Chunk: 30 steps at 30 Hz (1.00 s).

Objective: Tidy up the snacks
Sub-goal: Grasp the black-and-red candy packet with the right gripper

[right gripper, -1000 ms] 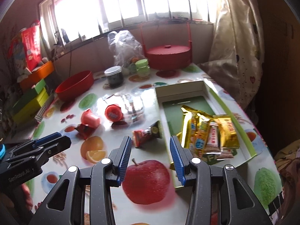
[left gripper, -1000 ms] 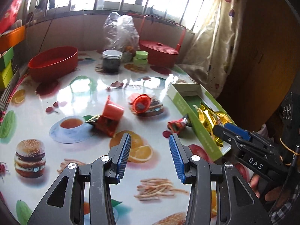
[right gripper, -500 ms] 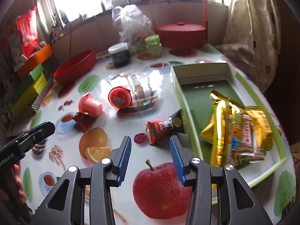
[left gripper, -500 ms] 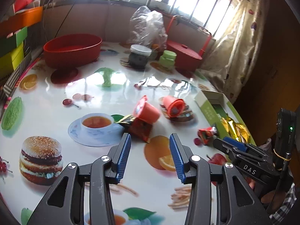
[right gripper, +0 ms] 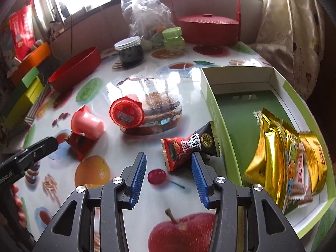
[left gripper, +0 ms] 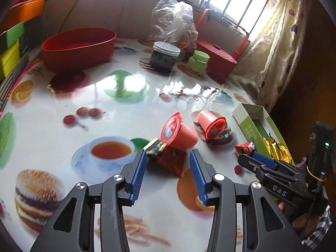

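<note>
My left gripper (left gripper: 167,157) is open, its blue pads on either side of a dark red snack packet (left gripper: 168,156) lying under a tipped pink jelly cup (left gripper: 178,135). A second pink jelly cup (left gripper: 212,124) lies on its side further right. My right gripper (right gripper: 168,161) is open just in front of a red and black snack packet (right gripper: 189,145) beside the green box (right gripper: 212,107). Gold snack packets (right gripper: 287,159) lie in the box. The left gripper also shows in the right wrist view (right gripper: 42,147), and the right one in the left wrist view (left gripper: 250,163).
A red oval bowl (left gripper: 79,48), a dark jar (left gripper: 164,57), a green jar (left gripper: 198,62), a clear plastic bag (left gripper: 174,21) and a red lidded basket (right gripper: 206,29) stand at the back. Coloured boxes (right gripper: 25,92) line the left edge. The table carries a printed food cloth.
Both grippers moved forward and lower. The left closed in on the dark red packet under the cup. The right came up to the red and black packet by the box.
</note>
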Tool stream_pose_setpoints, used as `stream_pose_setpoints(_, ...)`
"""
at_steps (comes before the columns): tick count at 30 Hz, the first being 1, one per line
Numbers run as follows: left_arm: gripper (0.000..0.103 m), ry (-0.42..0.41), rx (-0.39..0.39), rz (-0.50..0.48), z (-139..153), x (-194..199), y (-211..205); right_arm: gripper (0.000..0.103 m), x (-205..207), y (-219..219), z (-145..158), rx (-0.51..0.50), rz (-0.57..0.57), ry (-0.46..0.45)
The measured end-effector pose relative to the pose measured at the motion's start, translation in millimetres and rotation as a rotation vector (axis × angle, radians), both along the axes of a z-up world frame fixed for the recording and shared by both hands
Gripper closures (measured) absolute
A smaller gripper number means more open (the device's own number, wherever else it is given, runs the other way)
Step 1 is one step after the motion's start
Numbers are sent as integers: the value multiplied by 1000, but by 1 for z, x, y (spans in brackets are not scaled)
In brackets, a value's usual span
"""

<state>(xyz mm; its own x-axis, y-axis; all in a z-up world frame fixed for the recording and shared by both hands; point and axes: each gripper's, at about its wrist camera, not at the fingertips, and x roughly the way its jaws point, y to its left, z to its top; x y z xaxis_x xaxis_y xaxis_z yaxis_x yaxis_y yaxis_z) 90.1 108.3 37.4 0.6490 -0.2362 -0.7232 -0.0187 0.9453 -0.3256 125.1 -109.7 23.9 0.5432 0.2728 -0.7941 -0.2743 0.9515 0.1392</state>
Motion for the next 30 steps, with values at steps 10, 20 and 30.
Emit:
stream_pose_setpoints(10,59,25,-17,-36,-4,44,-11,59,12,7,-1,-26,16,-9)
stream_pose_setpoints(20,59,51,-28,-27,-15,56,-9,59,19,19,-1,-22,65,-11)
stream_pose_setpoints(30,58,53,-52,-19,-17,54,-5,59,44,21,-6,-99,44,13)
